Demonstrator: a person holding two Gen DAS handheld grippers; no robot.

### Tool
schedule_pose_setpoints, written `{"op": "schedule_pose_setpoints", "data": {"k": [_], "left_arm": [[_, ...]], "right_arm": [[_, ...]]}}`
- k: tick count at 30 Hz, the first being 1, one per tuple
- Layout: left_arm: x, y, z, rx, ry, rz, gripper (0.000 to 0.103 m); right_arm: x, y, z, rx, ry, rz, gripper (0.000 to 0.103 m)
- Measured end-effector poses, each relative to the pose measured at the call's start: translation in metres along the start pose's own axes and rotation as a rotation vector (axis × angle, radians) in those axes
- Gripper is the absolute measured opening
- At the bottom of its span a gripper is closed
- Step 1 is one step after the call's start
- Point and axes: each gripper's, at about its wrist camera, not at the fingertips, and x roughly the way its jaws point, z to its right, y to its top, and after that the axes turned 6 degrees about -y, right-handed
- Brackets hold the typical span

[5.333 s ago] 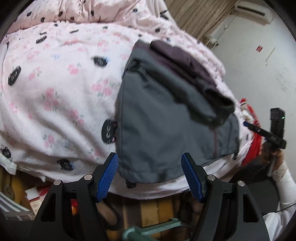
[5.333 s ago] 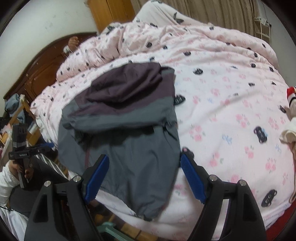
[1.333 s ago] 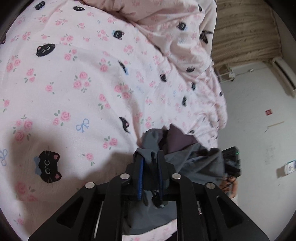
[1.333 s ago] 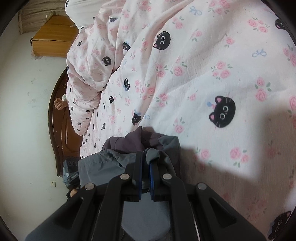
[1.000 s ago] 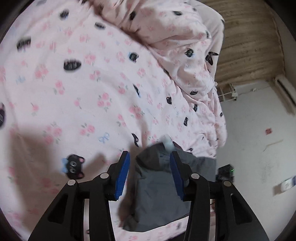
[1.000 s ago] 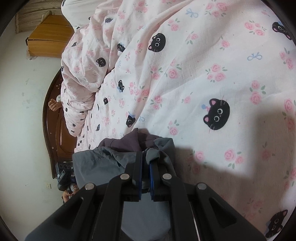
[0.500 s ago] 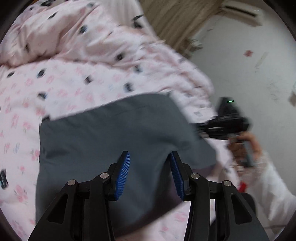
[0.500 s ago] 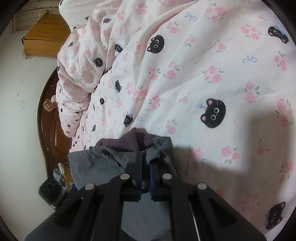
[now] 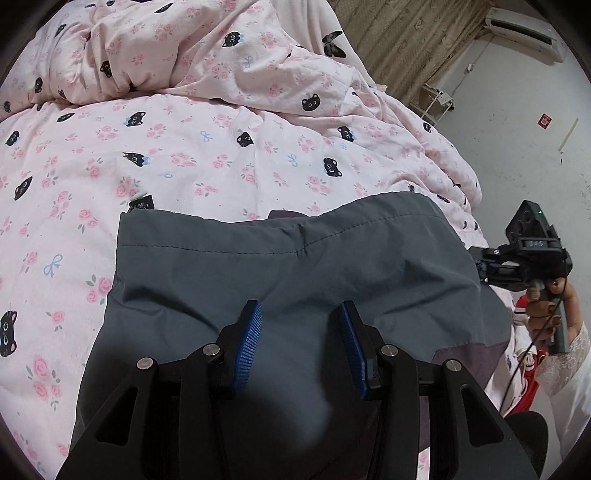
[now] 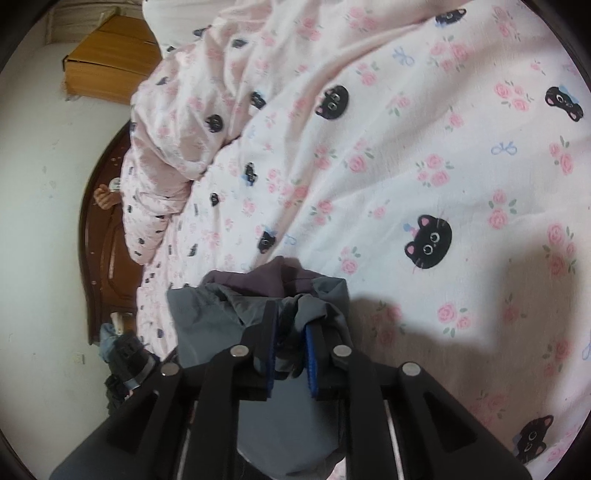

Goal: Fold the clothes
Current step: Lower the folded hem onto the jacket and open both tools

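Grey woven jacket (image 9: 295,266): folded on pink cat-print quilt (image 9: 184,166). Left gripper (image 9: 301,341) half open, empty, above it. Right gripper (image 10: 290,349) just parting, bunched corner between jaws. Risk: corner snagging, undoing fold.

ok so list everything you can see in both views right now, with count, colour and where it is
garment: one, grey with a dark purple part, folded on the bedspread near its edge
bedspread: one, pink with roses, bows and black cat faces, over the whole bed
headboard: one, dark brown wood, at the left in the right wrist view
cabinet: one, light wood, by the white wall
curtain: one, beige, behind the bed
air conditioner: one, white, high on the wall
left gripper: black, blue pads, open above the garment
right gripper: black, blue pads, jaws just been opening, cloth bunched between them
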Motion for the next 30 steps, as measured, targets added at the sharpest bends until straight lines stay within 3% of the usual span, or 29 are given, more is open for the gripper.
{"op": "schedule_pose_setpoints", "data": {"k": [7, 9, 11, 15, 19, 23, 27, 30], "left_arm": [[0.001, -0.001, -0.002, -0.019, -0.002, 0.004, 0.039], [0.001, -0.001, -0.002, -0.02, 0.001, 0.004, 0.039], [0.001, -0.001, -0.003, -0.024, 0.0, 0.002, 0.039], [0.001, -0.001, -0.003, -0.026, 0.003, -0.001, 0.039], [0.002, -0.001, -0.001, -0.022, 0.011, -0.005, 0.039], [0.002, -0.001, 0.0, -0.018, 0.019, -0.006, 0.039], [0.001, -0.001, 0.001, -0.016, 0.026, -0.007, 0.04], [0.001, 0.0, 0.001, -0.016, 0.028, -0.006, 0.04]], "right_arm": [[-0.007, 0.002, 0.006, 0.054, 0.032, 0.006, 0.022], [-0.011, 0.003, 0.01, 0.077, 0.029, 0.025, 0.029], [-0.019, 0.005, 0.012, 0.083, -0.02, 0.069, 0.054], [-0.041, 0.004, 0.008, 0.046, -0.086, 0.16, 0.057], [-0.058, -0.009, -0.024, -0.108, -0.1, 0.25, 0.057], [-0.056, -0.045, -0.077, -0.364, -0.119, 0.311, 0.063], [-0.024, -0.084, -0.122, -0.57, -0.201, 0.346, 0.066], [0.011, -0.103, -0.139, -0.645, -0.284, 0.36, 0.066]]}}
